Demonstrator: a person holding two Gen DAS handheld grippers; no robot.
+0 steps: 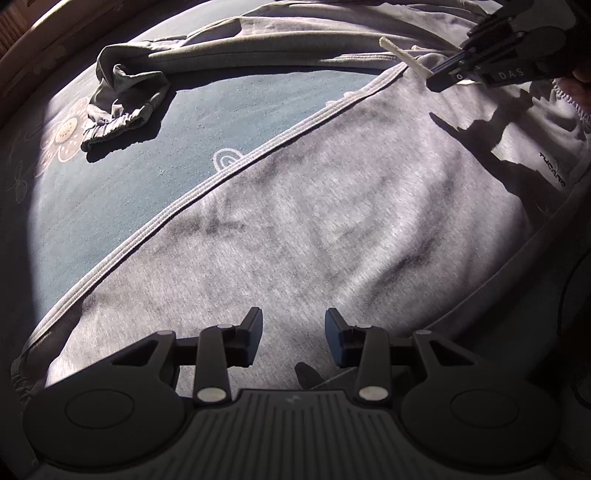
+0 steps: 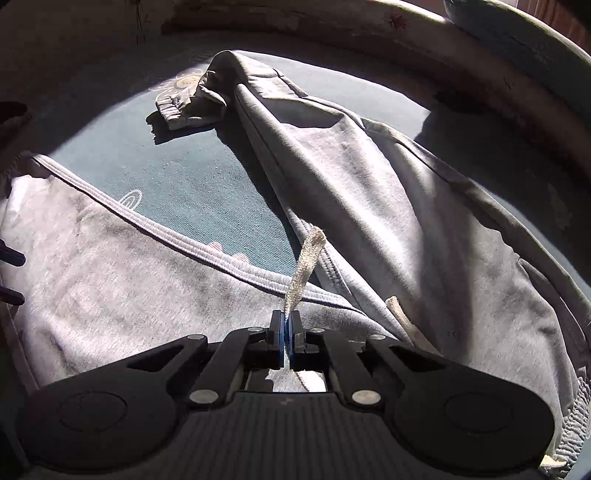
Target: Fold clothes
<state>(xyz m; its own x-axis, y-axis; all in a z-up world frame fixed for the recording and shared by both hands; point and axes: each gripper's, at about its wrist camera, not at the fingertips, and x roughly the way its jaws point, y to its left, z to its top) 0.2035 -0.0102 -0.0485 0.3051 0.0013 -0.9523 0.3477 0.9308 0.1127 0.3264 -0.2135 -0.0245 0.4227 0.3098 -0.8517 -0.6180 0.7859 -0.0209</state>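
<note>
Grey sweatpants [image 1: 314,221] lie spread on a teal bedsheet [image 1: 192,122]. One leg fills the left wrist view; the other leg [image 2: 351,177] runs away to a crumpled cuff [image 2: 177,107]. My left gripper [image 1: 293,321] hovers open just over the near leg, with nothing between its fingers. My right gripper [image 2: 285,321] is shut on a white woven drawstring [image 2: 306,258], whose free end sticks up past the pads. In the left wrist view the right gripper [image 1: 434,83] sits at the top right near the waistband, with the drawstring [image 1: 400,55] poking out. A second drawstring end [image 2: 402,317] lies on the fabric.
The sheet carries a pale flower print [image 1: 66,136] beside the far cuff [image 1: 122,107]. A bare wedge of sheet [image 2: 192,177] shows between the two legs. A raised padded border [image 2: 369,26] curves round the far side. Strong sunlight throws hard shadows.
</note>
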